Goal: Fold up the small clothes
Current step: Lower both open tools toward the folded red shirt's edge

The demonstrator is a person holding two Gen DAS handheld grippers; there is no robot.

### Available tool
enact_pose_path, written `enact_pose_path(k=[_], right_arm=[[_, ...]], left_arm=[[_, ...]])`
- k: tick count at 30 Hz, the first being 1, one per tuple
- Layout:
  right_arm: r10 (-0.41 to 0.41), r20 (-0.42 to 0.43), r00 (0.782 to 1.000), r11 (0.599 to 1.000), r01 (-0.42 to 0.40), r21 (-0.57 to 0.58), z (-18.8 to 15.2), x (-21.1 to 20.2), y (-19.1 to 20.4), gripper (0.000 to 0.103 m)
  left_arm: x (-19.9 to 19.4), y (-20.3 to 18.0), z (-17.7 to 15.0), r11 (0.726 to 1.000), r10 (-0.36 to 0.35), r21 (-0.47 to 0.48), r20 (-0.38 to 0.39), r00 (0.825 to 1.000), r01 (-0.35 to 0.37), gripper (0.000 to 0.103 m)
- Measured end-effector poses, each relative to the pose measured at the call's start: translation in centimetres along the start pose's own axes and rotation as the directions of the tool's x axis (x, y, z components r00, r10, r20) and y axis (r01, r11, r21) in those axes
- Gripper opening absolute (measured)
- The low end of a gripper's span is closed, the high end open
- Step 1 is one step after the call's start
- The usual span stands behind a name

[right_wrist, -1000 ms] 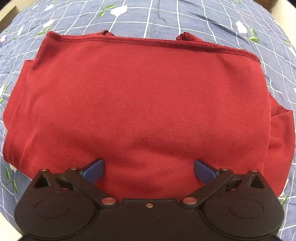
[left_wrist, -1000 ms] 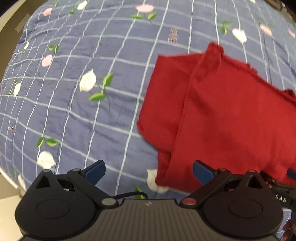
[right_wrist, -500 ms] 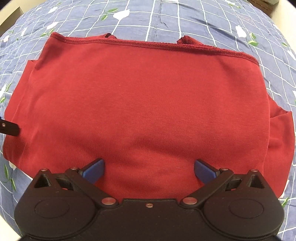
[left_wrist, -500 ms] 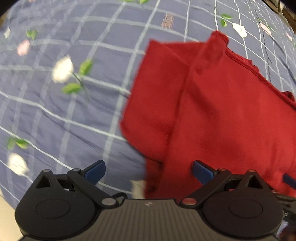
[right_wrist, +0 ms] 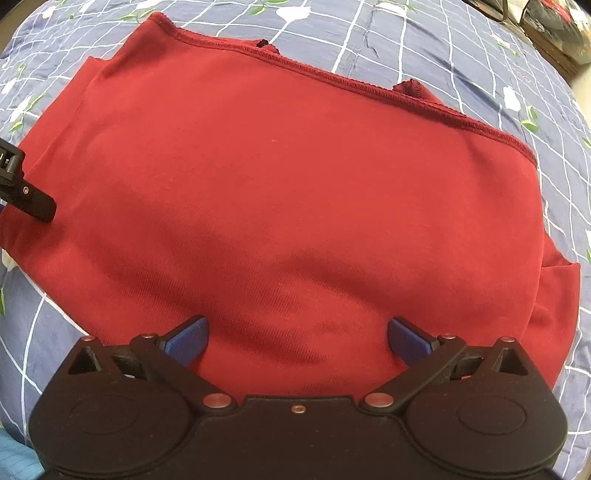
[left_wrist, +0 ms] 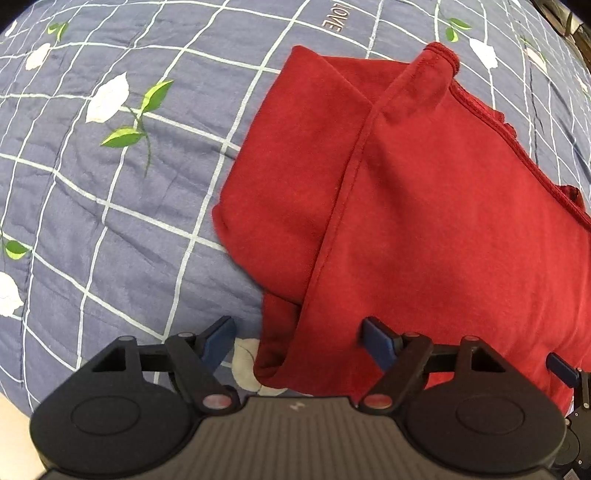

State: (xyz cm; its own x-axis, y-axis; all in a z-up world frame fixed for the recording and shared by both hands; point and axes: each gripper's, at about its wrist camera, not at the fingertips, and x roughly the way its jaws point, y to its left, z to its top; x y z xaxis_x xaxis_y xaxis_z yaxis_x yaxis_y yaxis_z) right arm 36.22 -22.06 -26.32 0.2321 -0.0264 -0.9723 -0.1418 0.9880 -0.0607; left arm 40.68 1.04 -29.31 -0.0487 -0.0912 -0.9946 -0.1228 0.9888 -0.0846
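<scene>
A red garment (left_wrist: pixel 424 206) lies folded on a blue checked quilt; in the right wrist view the red garment (right_wrist: pixel 277 192) fills most of the frame, its stitched hem along the far edge. My left gripper (left_wrist: pixel 301 341) is open, low over the garment's near left corner, where a folded sleeve edge sits between its blue fingers. My right gripper (right_wrist: pixel 297 338) is open above the garment's near edge, nothing held. A black part of the left gripper (right_wrist: pixel 26 192) shows at the left edge of the right wrist view. One blue fingertip of the right gripper (left_wrist: pixel 561 367) peeks in at the left view's right.
The quilt (left_wrist: pixel 110 184) has white grid lines, white flowers and green leaves, and spreads wide to the left of the garment. Dark objects (right_wrist: pixel 554 33) sit past the quilt at the far right. A pale floor strip (left_wrist: pixel 11 439) shows at the quilt's near left edge.
My left gripper has moved forward and right, closer to the garment's left corner. The right gripper has turned a little, so the garment now looks tilted. Both stayed open.
</scene>
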Motion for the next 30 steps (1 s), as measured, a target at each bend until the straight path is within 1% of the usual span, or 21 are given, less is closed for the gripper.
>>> enact_pose_path(k=[10, 16, 19, 22, 24, 25, 26, 28, 30], right_arm=[[0.002, 0.002, 1.0, 1.0, -0.002, -0.002, 0.1, 0.0, -0.1, 0.103], [0.012, -0.028, 1.0, 1.0, -0.013, -0.02, 0.1, -0.1, -0.3, 0.103], [0.019, -0.045, 0.999, 1.0, -0.02, -0.013, -0.6, -0.4, -0.8, 0.103], [0.025, -0.057, 0.998, 0.999, -0.024, 0.021, -2.1, -0.9, -1.4, 0.103], [0.04, -0.101, 0.994, 0.997, -0.033, 0.069, -3.3, -1.0, -2.0, 0.103], [0.032, -0.137, 0.99, 0.996, -0.021, 0.082, -4.2, -0.9, -2.2, 0.103], [0.018, -0.155, 0.988, 0.997, -0.006, 0.079, -4.8, -1.0, -2.2, 0.103], [-0.001, -0.193, 0.981, 0.998, 0.012, 0.056, -6.5, -1.2, -2.3, 0.103], [0.0, -0.257, 0.967, 0.997, 0.019, 0.075, -8.0, -1.1, -2.7, 0.103]], left_arm=[[0.1, 0.4, 0.0, 1.0, 0.015, -0.009, -0.004, 1.0, -0.015, 0.087], [0.0, 0.7, 0.9, 0.999, 0.037, -0.007, -0.005, 0.999, -0.037, 0.09], [-0.3, 0.5, 1.5, 0.999, 0.049, 0.009, 0.01, 0.999, -0.049, 0.091], [-0.3, 0.3, 2.2, 0.999, 0.041, 0.01, 0.023, 0.999, -0.042, 0.092], [-0.1, 0.3, 2.7, 0.999, 0.033, 0.008, 0.022, 0.999, -0.033, 0.092], [-0.1, 0.3, 2.9, 0.999, 0.031, 0.007, 0.022, 0.999, -0.031, 0.091], [0.0, 0.3, 3.1, 1.0, 0.027, 0.008, 0.024, 0.999, -0.027, 0.09], [0.1, 0.3, 3.4, 1.0, 0.015, 0.01, 0.023, 1.0, -0.015, 0.084], [0.3, -0.1, 3.6, 1.0, 0.009, 0.012, 0.023, 1.0, -0.009, 0.08]])
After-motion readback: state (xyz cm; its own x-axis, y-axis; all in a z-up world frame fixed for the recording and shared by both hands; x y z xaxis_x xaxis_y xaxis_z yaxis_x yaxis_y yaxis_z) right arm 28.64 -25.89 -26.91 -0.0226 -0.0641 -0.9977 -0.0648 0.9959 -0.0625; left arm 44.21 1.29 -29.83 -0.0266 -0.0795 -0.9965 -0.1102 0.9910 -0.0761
